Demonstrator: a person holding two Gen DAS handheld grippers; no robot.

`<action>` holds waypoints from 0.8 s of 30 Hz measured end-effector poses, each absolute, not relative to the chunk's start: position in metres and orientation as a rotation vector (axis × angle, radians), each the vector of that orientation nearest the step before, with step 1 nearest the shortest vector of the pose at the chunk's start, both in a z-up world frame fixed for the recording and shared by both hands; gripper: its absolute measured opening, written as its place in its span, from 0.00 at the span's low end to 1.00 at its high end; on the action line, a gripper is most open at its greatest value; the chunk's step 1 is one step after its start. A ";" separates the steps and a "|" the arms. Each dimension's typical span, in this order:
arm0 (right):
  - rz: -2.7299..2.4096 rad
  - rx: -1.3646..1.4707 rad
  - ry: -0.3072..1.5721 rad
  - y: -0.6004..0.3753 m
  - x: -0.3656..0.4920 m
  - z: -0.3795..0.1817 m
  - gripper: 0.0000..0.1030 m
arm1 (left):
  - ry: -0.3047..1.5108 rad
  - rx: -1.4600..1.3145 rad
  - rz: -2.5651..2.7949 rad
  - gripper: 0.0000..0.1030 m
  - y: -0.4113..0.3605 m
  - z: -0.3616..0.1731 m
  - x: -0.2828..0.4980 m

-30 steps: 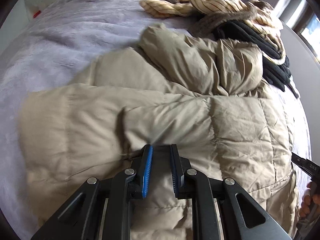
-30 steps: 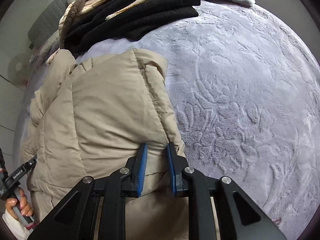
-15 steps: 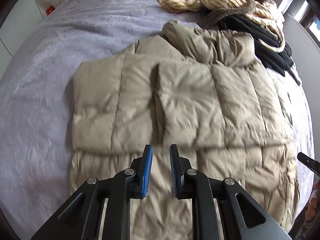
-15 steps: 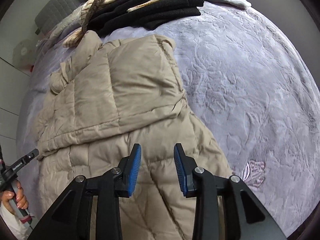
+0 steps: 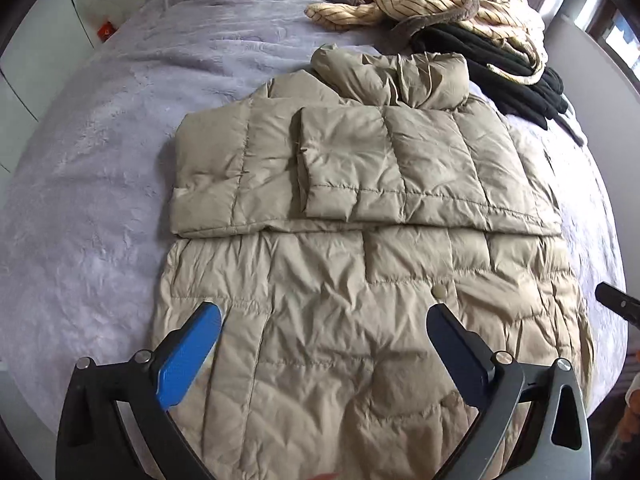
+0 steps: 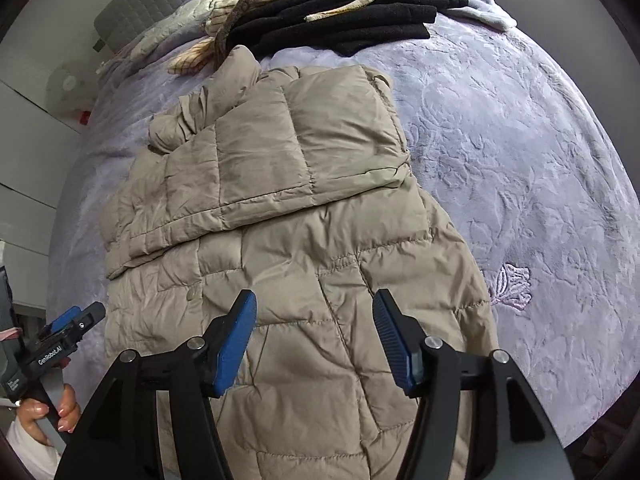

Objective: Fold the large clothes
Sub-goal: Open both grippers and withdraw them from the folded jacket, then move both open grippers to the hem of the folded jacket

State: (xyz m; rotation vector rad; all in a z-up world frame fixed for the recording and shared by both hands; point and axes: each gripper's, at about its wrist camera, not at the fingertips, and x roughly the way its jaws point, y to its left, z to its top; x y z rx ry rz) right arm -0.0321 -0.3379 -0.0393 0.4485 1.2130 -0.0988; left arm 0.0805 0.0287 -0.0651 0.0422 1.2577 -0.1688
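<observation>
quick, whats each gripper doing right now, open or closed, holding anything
Left gripper: open, holding nothing, above the beige puffer jacket.
Right gripper: open, holding nothing, above the same jacket.

The left gripper (image 5: 324,314) fills the bottom of its view, jaws spread wide and empty. The right gripper (image 6: 314,312) also stands with jaws parted, holding nothing. At the lower left of the right wrist view, a hand (image 6: 48,412) grips the left gripper's handle.

A lavender embossed bedspread (image 6: 520,152) is covering the bed, a grey quilted headboard (image 6: 136,8) is rising behind, and daylight is entering through a window (image 5: 622,40).
</observation>
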 end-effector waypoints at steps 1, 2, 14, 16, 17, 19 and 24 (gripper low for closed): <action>-0.096 0.446 1.206 -0.335 -0.034 -0.036 0.68 | 1.254 0.037 -0.167 1.00 0.029 -0.062 0.078; -0.093 0.442 1.199 -0.333 -0.035 -0.032 0.69 | 1.252 0.034 -0.168 1.00 0.030 -0.060 0.077; -0.080 0.424 1.105 -0.325 -0.056 -0.009 0.93 | 1.252 0.048 -0.158 1.00 0.022 -0.039 0.052; -0.071 0.430 1.108 -0.327 -0.058 -0.009 0.93 | 1.254 0.060 -0.148 1.00 0.019 -0.038 0.049; -0.065 0.432 1.110 -0.328 -0.059 -0.009 0.93 | 1.254 0.065 -0.143 1.00 0.018 -0.038 0.047; -0.056 0.435 1.117 -0.331 -0.060 -0.009 0.93 | 1.256 0.078 -0.120 1.00 0.015 -0.037 0.044; -0.027 0.452 1.138 -0.342 -0.061 -0.008 0.93 | 1.249 0.089 -0.051 1.00 0.010 -0.034 0.034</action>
